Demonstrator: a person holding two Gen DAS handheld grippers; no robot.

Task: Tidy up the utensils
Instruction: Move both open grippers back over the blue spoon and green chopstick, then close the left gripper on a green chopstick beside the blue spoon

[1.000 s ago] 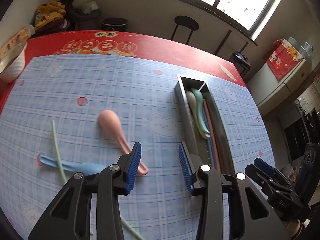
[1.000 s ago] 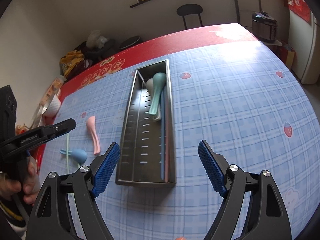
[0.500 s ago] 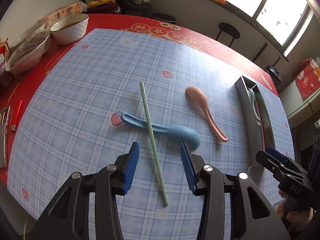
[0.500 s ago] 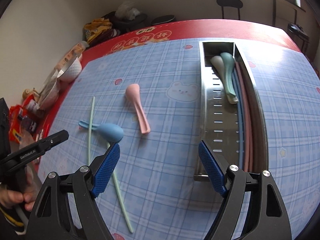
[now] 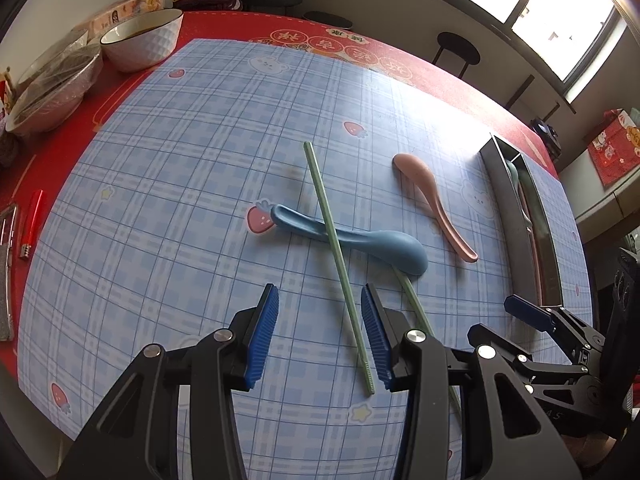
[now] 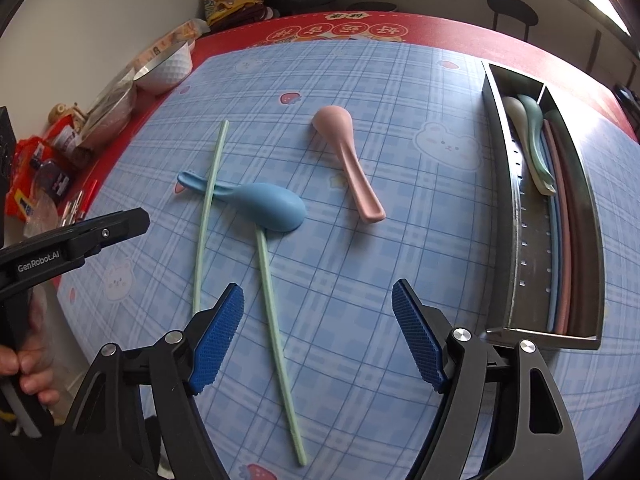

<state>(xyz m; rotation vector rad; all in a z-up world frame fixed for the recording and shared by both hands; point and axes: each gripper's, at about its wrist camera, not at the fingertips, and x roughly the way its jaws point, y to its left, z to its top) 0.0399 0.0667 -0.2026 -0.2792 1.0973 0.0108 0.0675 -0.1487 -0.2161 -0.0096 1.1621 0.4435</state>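
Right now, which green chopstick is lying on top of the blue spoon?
The left green chopstick, crossing over the blue spoon handle. The other green chopstick pokes out from under the spoon's bowl.

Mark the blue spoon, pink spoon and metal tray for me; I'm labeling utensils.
blue spoon (image 6: 272,210): right wrist view, on its upturned bowl.
pink spoon (image 6: 334,124): right wrist view, on its bowl.
tray (image 6: 498,148): right wrist view, on its left wall.
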